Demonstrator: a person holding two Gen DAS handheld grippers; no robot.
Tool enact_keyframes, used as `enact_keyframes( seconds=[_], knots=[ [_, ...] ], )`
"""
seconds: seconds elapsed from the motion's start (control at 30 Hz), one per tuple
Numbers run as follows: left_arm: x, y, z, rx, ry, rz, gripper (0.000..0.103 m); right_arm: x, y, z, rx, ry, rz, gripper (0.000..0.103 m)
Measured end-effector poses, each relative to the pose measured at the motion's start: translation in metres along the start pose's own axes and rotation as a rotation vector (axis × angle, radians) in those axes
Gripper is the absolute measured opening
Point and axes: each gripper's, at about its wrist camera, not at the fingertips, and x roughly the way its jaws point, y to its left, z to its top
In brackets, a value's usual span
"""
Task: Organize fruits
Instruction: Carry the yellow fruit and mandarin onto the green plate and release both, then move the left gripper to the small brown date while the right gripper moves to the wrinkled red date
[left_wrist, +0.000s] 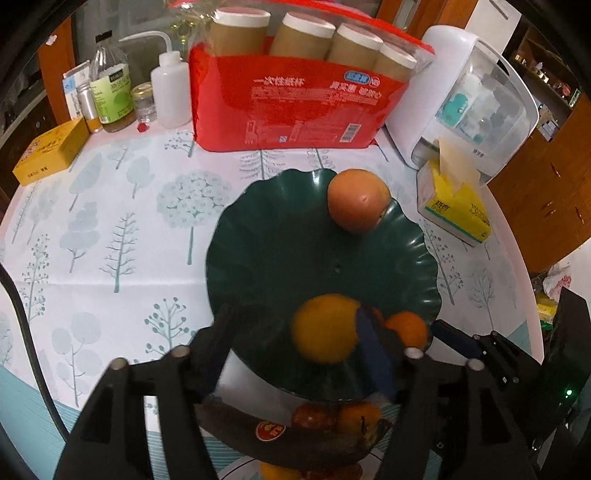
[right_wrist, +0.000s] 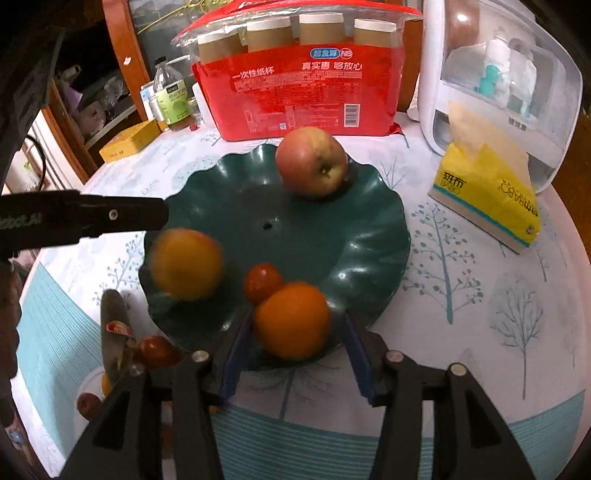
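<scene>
One dark green scalloped plate (right_wrist: 369, 236) holding one apple (right_wrist: 311, 161) at its far rim, two oranges (right_wrist: 186, 263), one cherry tomato (right_wrist: 263, 282), right gripper (right_wrist: 293, 350) jaws apart around the nearer orange (right_wrist: 291, 319), left gripper (left_wrist: 295, 343) jaws apart around the blurred one.

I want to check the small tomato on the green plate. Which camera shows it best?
The right wrist view: the tomato is whole and unblocked there. In the left wrist view only a sliver shows behind the gripper finger.
</scene>
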Motion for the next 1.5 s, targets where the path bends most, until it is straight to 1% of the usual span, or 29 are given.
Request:
enact_keyframes(
  seconds=[0.03, 0.13, 0.3, 0.47, 0.87, 1.17, 1.5],
  knots=[
    [-0.002, 0.001, -0.001, -0.003, 0.002, 0.003, 0.068, -0.001, 0.001, 0.0, 0.006, -0.005, -0.004, 0.058],
    [-0.01, 0.005, -0.006, -0.013, 0.008, 0.01, 0.072, -0.007, 0.003, -0.002, 0.015, -0.014, -0.012, 0.058],
    [-0.034, 0.009, -0.024, -0.011, 0.0, 0.027, 0.075, -0.024, 0.009, -0.007, 0.019, -0.041, -0.022, 0.06],
    [-0.061, 0.015, -0.045, -0.007, -0.016, 0.037, 0.075, -0.048, 0.02, -0.019, 0.013, -0.064, -0.016, 0.06],
    [-0.115, 0.025, -0.097, -0.018, -0.052, 0.05, 0.075, -0.091, 0.05, -0.056, 0.001, -0.085, 0.015, 0.06],
    [-0.13, 0.032, -0.134, -0.03, -0.037, 0.056, 0.075, -0.11, 0.067, -0.079, -0.011, -0.099, 0.032, 0.06],
    [-0.124, 0.037, -0.161, -0.033, 0.007, 0.053, 0.075, -0.113, 0.079, -0.096, -0.034, -0.098, 0.046, 0.06]
  ],
)
